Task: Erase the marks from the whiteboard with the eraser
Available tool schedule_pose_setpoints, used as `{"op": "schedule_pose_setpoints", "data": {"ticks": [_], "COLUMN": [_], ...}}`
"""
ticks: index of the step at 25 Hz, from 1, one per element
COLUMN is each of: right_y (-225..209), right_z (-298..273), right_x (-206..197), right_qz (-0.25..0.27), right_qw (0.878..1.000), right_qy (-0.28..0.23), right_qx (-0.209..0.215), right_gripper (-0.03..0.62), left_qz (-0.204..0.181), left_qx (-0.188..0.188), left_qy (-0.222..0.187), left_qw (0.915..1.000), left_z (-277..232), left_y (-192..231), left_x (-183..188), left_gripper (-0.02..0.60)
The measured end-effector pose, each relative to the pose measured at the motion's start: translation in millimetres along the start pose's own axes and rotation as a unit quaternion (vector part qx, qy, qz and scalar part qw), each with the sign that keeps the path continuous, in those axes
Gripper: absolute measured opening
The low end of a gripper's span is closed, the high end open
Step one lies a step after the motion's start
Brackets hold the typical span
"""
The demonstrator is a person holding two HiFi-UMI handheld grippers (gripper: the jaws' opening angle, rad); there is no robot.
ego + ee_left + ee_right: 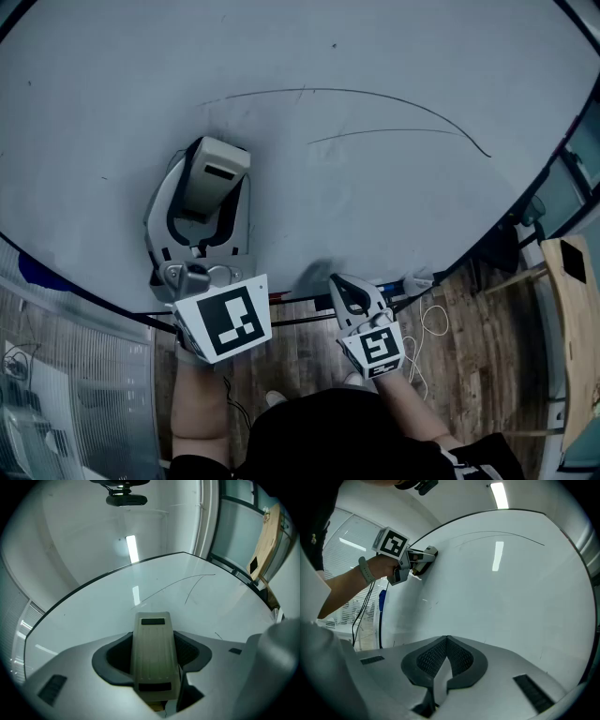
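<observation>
Cool even light, glare streak on whiteboard [525, 602], fisheye bending, dark corners

Beige plastic block eraser [214, 171] sits between the left gripper [201, 199] jaws, against the large white whiteboard [103, 103]. Thin dark curved marks [356, 92] lie at its 1 o'clock; right gripper [349, 292] at 5 o'clock.

The white whiteboard [403, 206] is seen open from its near edge to the thin dark curved marks [375, 94]; only its left part is taken up by the beige plastic eraser [214, 173] clamped in the left gripper [199, 202].
</observation>
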State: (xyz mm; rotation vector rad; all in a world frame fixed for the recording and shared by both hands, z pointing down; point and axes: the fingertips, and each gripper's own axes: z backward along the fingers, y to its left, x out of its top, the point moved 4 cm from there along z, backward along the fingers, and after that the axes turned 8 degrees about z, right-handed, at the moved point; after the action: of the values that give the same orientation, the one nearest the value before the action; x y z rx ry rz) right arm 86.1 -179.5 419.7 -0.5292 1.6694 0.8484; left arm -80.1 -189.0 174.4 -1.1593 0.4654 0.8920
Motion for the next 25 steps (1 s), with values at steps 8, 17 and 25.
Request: {"op": "schedule_pose_setpoints", "data": {"ticks": [8, 17, 25], "right_y": [-12.3, -60.0, -117.8], "right_z": [9.5, 45.0, 96.1], "right_x": [-3.2, -19.5, -35.6], "right_qz": [-0.005, -0.012, -0.014], "right_qw": [1.000, 0.998, 0.995], "right_qy": [-0.003, 0.003, 0.008], "right_qx": [-0.009, -0.057, -0.103], "right_gripper": [0.026, 0.026, 0.026], "left_qz": [0.000, -0.020, -0.037], "left_qx": [-0.027, -0.045, -0.054], "left_qy": [-0.018, -0.040, -0.046], "left_qw": [0.9995, 0.9980, 0.9968], "left_z": [-12.4, -38.5, -64.1], "left_y": [-26.4, -85.7, -144.2], "left_x": [22.4, 53.9, 95.8], "left_gripper": [0.262, 0.262, 0.262]}}
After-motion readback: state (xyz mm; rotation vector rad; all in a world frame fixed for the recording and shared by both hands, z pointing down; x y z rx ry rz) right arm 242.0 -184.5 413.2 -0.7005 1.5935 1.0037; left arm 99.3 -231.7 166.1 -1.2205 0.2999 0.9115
